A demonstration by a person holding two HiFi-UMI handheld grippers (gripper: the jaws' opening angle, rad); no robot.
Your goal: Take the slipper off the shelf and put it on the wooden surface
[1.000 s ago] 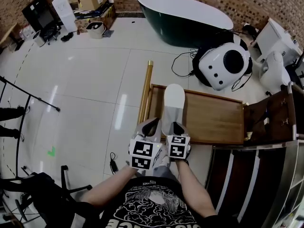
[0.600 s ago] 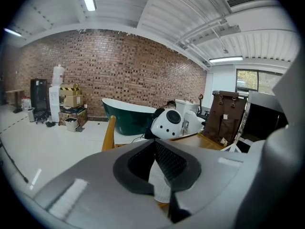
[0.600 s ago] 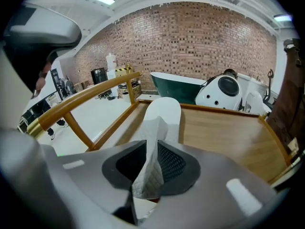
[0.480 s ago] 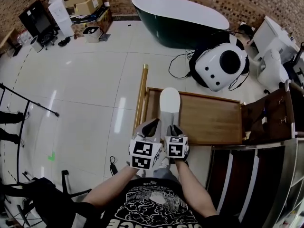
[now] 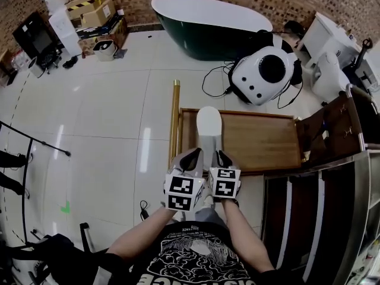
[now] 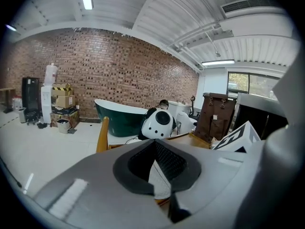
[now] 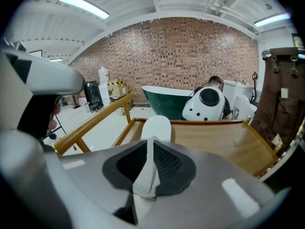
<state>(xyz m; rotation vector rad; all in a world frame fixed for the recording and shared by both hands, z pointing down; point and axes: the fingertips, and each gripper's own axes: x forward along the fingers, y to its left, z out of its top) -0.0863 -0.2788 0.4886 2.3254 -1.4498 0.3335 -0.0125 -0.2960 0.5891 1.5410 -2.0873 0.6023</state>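
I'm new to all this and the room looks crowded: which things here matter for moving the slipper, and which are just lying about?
Part of the job:
slipper
wooden surface

Just lying about:
bathtub
white round machine
cardboard boxes

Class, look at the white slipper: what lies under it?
The wooden surface lies beneath the slipper. The slipper covers the wood directly below, so contact cannot be seen.
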